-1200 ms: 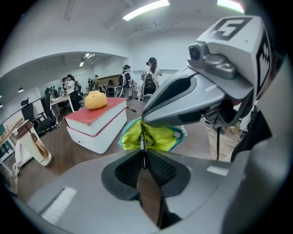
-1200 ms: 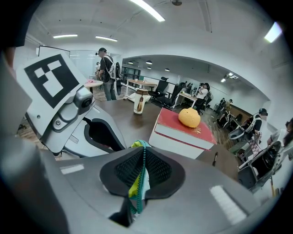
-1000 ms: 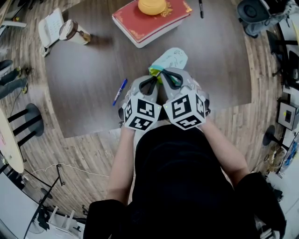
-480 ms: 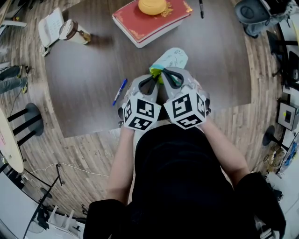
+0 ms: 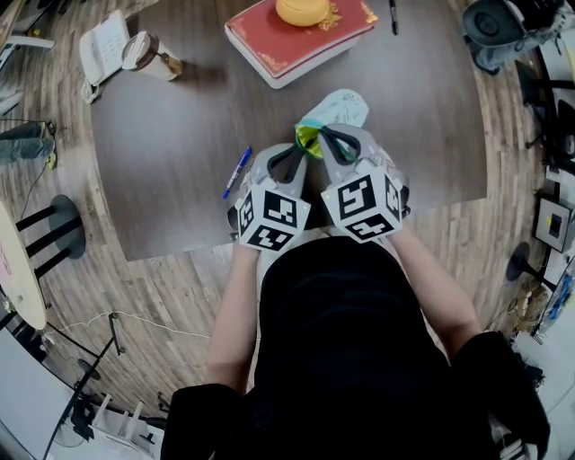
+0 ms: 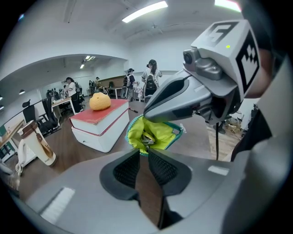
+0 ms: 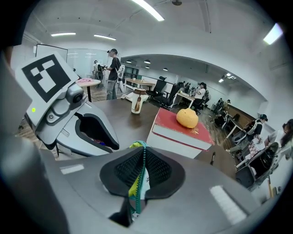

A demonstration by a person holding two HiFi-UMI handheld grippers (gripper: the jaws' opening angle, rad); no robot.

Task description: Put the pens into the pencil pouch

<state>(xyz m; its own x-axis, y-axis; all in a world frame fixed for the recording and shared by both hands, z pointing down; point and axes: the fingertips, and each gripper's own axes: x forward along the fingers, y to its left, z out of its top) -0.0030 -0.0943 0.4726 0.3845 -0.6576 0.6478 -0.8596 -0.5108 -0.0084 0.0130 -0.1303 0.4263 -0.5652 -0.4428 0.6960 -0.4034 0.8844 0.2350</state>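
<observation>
In the head view, the pencil pouch (image 5: pixel 340 108) lies on the tabletop (image 5: pixel 171 135) just beyond both tools, with its yellow-green mouth turned toward the near edge. The right hand-held gripper (image 5: pixel 322 137) is seen at its rim and the left hand-held gripper (image 5: pixel 296 154) just left of it. A blue pen (image 5: pixel 235 171) lies loose just left of the left hand-held gripper. A black pen (image 5: pixel 393 16) lies at the far edge, right of a red book (image 5: pixel 301 40) topped by an orange object (image 5: pixel 303 11), and a cup (image 5: pixel 148 56) stands far left. In the left gripper view, the left jaws are seen parted with nothing between them, having just been opening, right before the gaping mouth; something metallic, perhaps pen clips, is glimpsed inside. In the right gripper view, the right jaws are clamped on the pouch's zipper edge, so the mouth is held open. The step in hand is judged to be a release at the pouch. Next, the blue pen would probably be fetched by the left hand-held gripper, and nothing is seen in that path. The black pen could be reached only past the book.
</observation>
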